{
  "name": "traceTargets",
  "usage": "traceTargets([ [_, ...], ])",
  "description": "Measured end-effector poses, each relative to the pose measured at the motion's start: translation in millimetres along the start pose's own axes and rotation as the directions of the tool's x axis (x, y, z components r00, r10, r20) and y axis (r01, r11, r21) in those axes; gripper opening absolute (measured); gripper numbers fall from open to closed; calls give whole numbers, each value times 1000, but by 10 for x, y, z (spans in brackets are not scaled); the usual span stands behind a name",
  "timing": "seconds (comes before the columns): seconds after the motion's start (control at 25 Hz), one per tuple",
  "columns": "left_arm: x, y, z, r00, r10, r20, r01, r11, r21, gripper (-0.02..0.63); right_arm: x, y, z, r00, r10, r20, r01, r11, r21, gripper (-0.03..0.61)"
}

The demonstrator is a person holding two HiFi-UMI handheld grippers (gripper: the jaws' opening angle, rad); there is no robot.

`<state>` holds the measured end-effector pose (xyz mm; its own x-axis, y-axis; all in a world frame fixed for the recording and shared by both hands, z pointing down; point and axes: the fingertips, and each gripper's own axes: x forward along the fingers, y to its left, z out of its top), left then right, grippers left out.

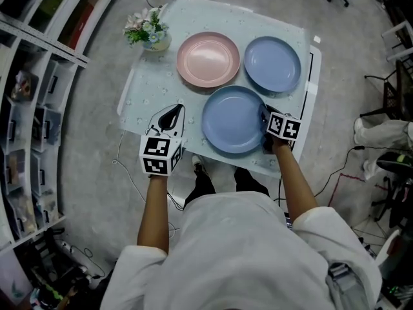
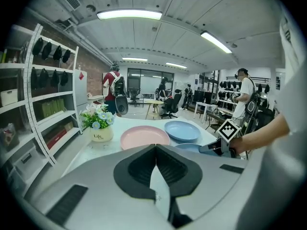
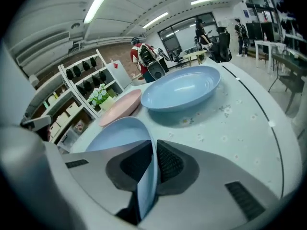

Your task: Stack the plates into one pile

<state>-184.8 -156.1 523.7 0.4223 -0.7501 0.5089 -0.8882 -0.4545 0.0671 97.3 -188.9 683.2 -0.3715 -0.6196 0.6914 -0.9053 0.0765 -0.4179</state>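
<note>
Three plates lie on the table (image 1: 148,89): a pink plate (image 1: 208,59) at the back, a blue plate (image 1: 271,63) to its right, and a second, nearer blue plate (image 1: 233,119). My right gripper (image 1: 265,119) is shut on the right rim of the nearer blue plate (image 3: 117,135); the rim runs edge-on between the jaws of the right gripper (image 3: 154,146). The far blue plate (image 3: 182,89) and pink plate (image 3: 122,107) lie beyond it. My left gripper (image 1: 172,111) hovers over the table's near left edge, left of the plates, shut and empty, as the left gripper (image 2: 156,150) view confirms.
A small pot of flowers (image 1: 150,32) stands at the table's back left corner, left of the pink plate. Shelving (image 1: 39,108) lines the left side. Office chairs and a cable (image 1: 335,173) are on the floor to the right. People stand far back in the room.
</note>
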Motion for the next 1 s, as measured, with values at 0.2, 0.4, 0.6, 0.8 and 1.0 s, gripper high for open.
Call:
traceTargets([
  [0.2, -5, 26, 17, 999, -34, 18, 34, 999, 1, 17, -180, 18, -109, 999, 32, 33, -36, 993, 116, 31],
  [0.4, 33, 59, 104, 994, -97, 46, 96, 995, 24, 17, -444, 83, -98, 995, 23, 95, -37, 989, 146, 35],
  [0.6, 110, 40, 253, 980, -186, 78, 182, 982, 55, 17, -809, 79, -19, 985, -28, 169, 2, 988, 151, 41],
  [0.8, 162, 20, 438, 958, -267, 104, 258, 962, 87, 17, -1180, 62, 77, 954, -100, 284, 25, 966, 258, 41],
  [1.0, 272, -84, 577, 946, -303, 116, 295, 952, 82, 17, -1457, -112, 192, 914, -172, 368, 18, 922, 388, 43],
])
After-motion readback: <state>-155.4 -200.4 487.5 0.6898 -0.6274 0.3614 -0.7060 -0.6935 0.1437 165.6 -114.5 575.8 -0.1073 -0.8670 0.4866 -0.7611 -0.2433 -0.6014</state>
